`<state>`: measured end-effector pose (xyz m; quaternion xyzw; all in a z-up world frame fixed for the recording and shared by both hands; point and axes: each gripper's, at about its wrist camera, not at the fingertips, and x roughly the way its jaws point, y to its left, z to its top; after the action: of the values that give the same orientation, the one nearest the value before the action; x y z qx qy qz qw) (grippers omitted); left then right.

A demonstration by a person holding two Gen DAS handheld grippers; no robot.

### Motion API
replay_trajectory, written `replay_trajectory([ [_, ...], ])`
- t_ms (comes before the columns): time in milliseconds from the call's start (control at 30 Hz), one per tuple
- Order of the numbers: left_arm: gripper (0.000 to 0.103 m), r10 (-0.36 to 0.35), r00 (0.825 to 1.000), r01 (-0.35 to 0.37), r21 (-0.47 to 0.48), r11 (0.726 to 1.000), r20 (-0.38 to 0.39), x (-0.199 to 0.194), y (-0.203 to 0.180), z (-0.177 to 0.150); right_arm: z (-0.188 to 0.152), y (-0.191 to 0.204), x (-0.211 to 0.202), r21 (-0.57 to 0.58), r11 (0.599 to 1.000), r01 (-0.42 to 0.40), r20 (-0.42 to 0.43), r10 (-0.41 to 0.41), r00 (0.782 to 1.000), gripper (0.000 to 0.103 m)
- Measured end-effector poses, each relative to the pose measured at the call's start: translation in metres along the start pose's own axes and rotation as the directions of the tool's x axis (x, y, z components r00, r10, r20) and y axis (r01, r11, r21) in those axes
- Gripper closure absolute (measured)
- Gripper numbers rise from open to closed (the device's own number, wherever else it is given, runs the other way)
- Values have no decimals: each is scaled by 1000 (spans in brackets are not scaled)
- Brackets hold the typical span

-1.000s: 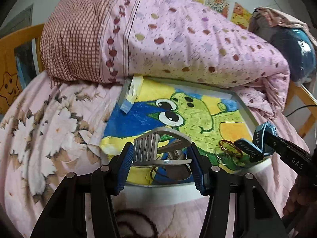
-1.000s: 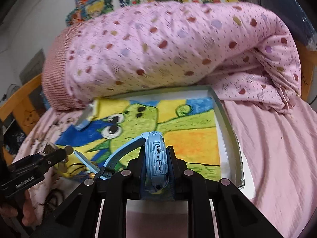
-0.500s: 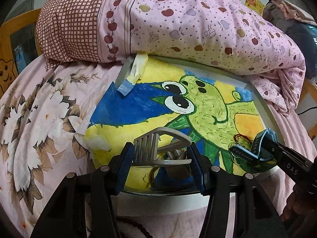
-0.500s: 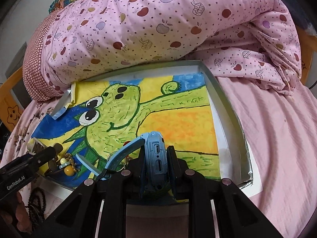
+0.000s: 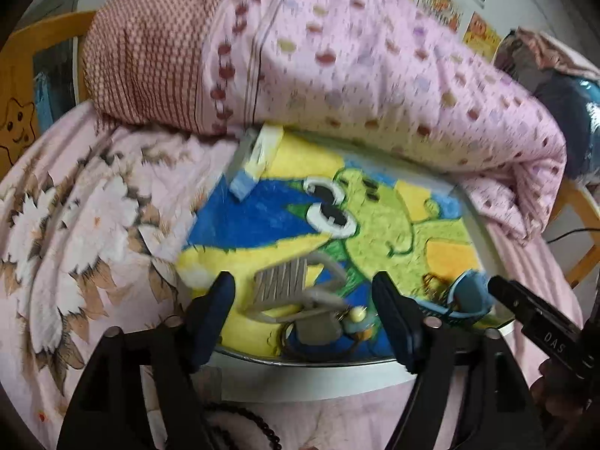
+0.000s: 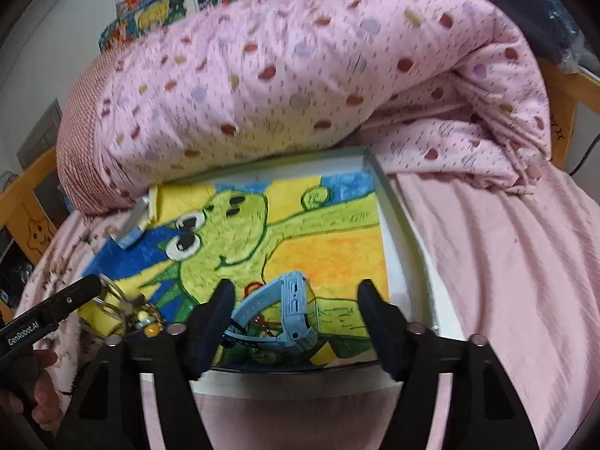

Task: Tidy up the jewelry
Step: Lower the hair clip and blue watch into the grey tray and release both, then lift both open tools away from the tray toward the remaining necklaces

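The bed (image 6: 506, 262) carries a tray (image 6: 397, 221) lined with a frog drawing, and the jewelry lies at its near edge. Both tongs have just opened wide: the left tongs (image 5: 302, 292) stand clear of the grey hair clip (image 5: 288, 288), the right tongs (image 6: 294, 296) clear of the blue watch (image 6: 292, 311). Both pieces, held a second ago, now rest in the tray, so these two placements appear complete.

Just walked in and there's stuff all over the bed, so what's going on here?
A person with a gripper in each hand is sorting accessories onto a frog-painted tray on the bed. The left gripper has just opened around a grey hair clip; the right gripper has just opened around a blue watch. Both items now rest on the tray, unpinched.
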<state>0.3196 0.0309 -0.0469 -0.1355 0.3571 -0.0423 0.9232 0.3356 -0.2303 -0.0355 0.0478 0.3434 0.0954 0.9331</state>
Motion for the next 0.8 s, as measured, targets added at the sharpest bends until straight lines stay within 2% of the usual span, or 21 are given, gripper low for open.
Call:
replay_trajectory([
  [133,32,-18,999,17,24,1000,42,-21,-6,8,6,3,-22,0,1000,-19,58,19,998,22],
  [200,26,-14,998,12,32,999,65,-33,-8,10,9,6,-37,-8,1000,-29,99,30,995,14],
  [267,5,-14,996,11,33,999,93,-45,-10,10,11,10,-51,-17,999,-41,133,42,990,9],
  [400,5,-17,987,9,51,999,158,-75,-13,11,13,18,-80,-38,997,-65,198,71,978,0],
  [567,2,-30,977,15,72,997,209,-109,-17,9,8,33,-121,-75,993,-91,267,108,958,0],
  [800,2,-63,963,38,100,994,264,-161,-13,-4,-12,55,-165,-129,985,-113,304,148,941,0],
])
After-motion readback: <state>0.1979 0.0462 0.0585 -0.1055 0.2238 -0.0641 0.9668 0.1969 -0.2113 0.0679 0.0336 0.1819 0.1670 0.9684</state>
